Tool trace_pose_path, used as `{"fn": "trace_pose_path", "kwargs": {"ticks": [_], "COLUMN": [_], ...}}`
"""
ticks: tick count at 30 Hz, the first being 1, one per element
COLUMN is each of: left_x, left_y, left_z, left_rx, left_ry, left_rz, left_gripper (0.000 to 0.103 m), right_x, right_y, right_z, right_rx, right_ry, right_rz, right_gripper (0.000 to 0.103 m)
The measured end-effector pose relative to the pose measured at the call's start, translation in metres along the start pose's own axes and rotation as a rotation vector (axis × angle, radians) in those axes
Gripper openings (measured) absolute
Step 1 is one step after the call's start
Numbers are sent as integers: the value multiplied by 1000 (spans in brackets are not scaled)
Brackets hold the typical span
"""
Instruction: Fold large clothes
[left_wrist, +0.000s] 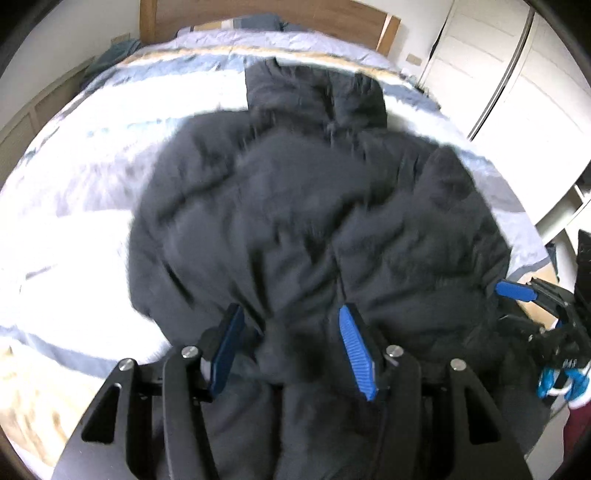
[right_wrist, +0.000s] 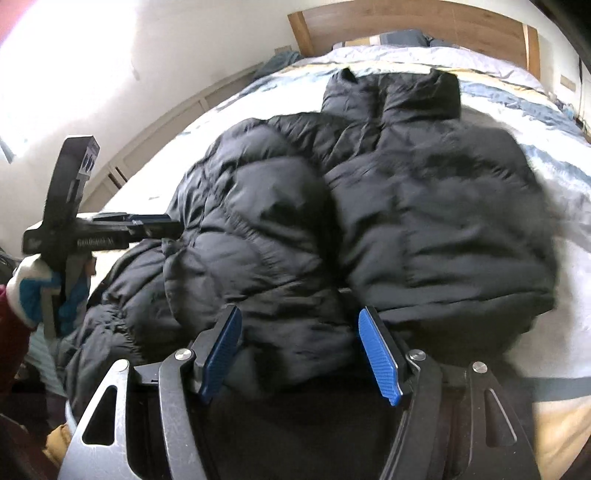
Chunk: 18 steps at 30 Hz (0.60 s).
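One black puffer jacket (left_wrist: 295, 206) lay on one bed (left_wrist: 92, 155), its collar end toward the wooden headboard (left_wrist: 258, 14) and its hem hanging over the near edge toward the two grippers. The jacket was quilted and puffy, with soft bulging panels and stitched seams; its surface looked matte, and parts of it were blurred. The bedcover was pale with blue, grey and tan stripes and looked lightly crumpled. A tall white wardrobe (left_wrist: 491, 66) stood to the right of the bed.

Two grippers were in view, each with two black fingers faced with ribbed blue pads (left_wrist: 356, 350). The left gripper (left_wrist: 291, 343) had its fingers spread wide apart, with a bunched fold of the jacket's hem lying between them; the fabric sat against the pads but was not pinched flat. The right gripper (right_wrist: 299, 347) was likewise wide open, with a thick roll of the jacket filling the gap between its fingers. In the right wrist view the left gripper appeared from the side at the jacket's left edge, held by a gloved hand (right_wrist: 29, 291) in white and blue.
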<state>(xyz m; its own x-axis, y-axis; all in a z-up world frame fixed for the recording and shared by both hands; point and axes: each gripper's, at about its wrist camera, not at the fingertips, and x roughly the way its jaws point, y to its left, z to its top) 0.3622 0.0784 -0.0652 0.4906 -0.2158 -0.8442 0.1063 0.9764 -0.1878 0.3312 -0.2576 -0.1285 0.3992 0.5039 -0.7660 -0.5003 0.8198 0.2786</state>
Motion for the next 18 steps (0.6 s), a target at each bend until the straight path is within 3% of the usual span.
{"fn": "trace_pose_path", "kwargs": {"ticks": [3,5,8,14,18], "left_x": [-10,-9,3,52,101], "left_y": [22,39,60,81,93], "left_z": [41,78,140,243,297], "left_rx": [-53,-100,-131,-132,-164], "left_ry": [-24,-30,-45,-45,-62], "left_rz": [-45,-61,-31,-7,-47], "left_gripper": [52,58,61,64,65], "right_x": [-22,-33,-38,-14,27], "right_y": [-27,-53,-89,-164,-214], "right_z": [18,40,76,178,245], "right_rx": [15,48,85,185,287], "right_ry": [-37,-73,-117,-209,-263], "right_rz": [-26,-48,-88,-122,-79], "right_gripper": [66,67,73,80,82]}}
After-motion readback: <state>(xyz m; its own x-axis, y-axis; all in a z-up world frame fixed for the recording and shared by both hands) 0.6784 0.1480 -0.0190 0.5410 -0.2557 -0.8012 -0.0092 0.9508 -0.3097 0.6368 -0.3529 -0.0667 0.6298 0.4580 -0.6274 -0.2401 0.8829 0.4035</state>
